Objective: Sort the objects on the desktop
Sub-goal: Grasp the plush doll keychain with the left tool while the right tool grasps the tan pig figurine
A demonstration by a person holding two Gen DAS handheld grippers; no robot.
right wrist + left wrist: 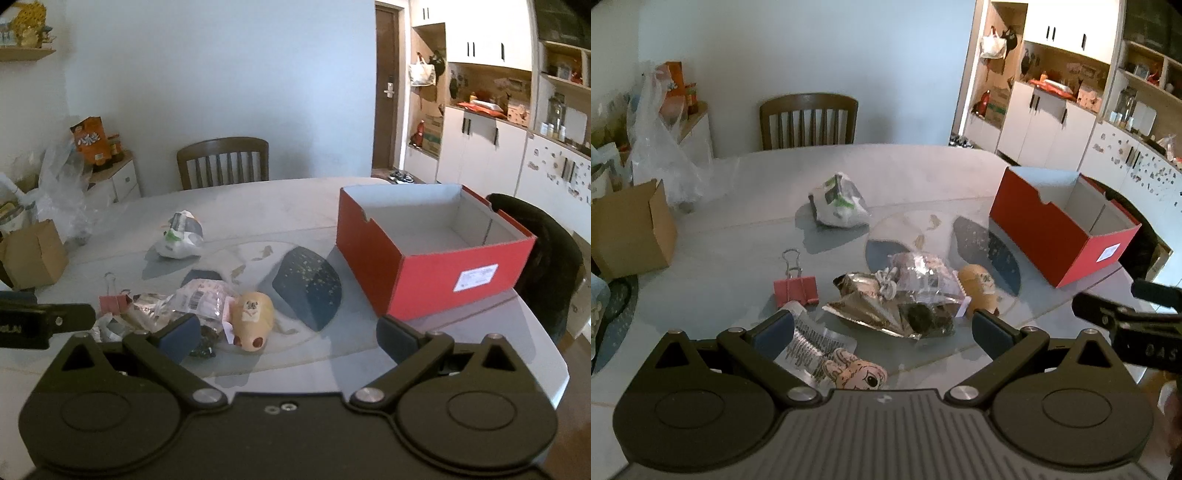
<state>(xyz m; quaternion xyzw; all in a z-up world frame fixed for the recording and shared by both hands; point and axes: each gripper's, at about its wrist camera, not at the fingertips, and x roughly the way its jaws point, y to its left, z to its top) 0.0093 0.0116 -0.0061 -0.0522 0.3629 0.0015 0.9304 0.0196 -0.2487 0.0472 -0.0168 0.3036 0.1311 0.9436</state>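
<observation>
A heap of small items lies mid-table: a red binder clip, crumpled foil and clear snack wrappers, a tan toy and a pink rabbit toy. My left gripper hovers open just above the near side of the heap, nothing between its fingers. In the right wrist view the tan toy and binder clip sit ahead on the left. My right gripper stands open and holds nothing, short of an open red box with a white inside.
A white plastic bag lies farther back. A brown cardboard box stands at the table's left edge by clear bags. A wooden chair is behind the table, a dark chair at the right. A dark blue mat lies under the glass.
</observation>
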